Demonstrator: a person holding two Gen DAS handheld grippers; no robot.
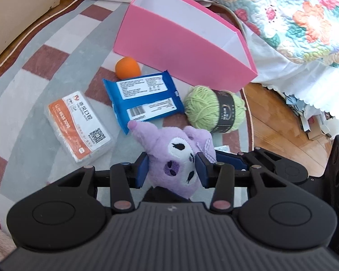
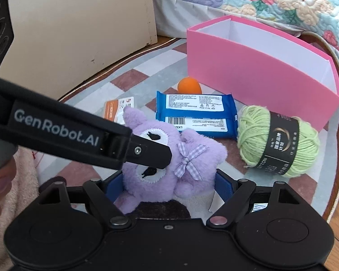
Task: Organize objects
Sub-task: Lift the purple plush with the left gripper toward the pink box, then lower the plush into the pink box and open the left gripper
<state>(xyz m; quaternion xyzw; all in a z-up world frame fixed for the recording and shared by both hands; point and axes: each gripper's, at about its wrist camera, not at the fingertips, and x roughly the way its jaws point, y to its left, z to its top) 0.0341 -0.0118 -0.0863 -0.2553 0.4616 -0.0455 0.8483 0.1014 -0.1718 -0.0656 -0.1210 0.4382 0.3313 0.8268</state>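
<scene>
Where the checked rug (image 1: 63, 103) ends, wooden floor (image 1: 280, 133) meets a floral quilt (image 1: 305, 11).

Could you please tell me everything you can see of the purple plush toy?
The purple plush toy is soft and fuzzy, with a pointed ear, a white face patch with black stitched eyes and a lilac gingham bow. It sits face up between the blue pads of the left gripper, which press its head. The right gripper brackets its body; whether those pads press it is unclear.
</scene>
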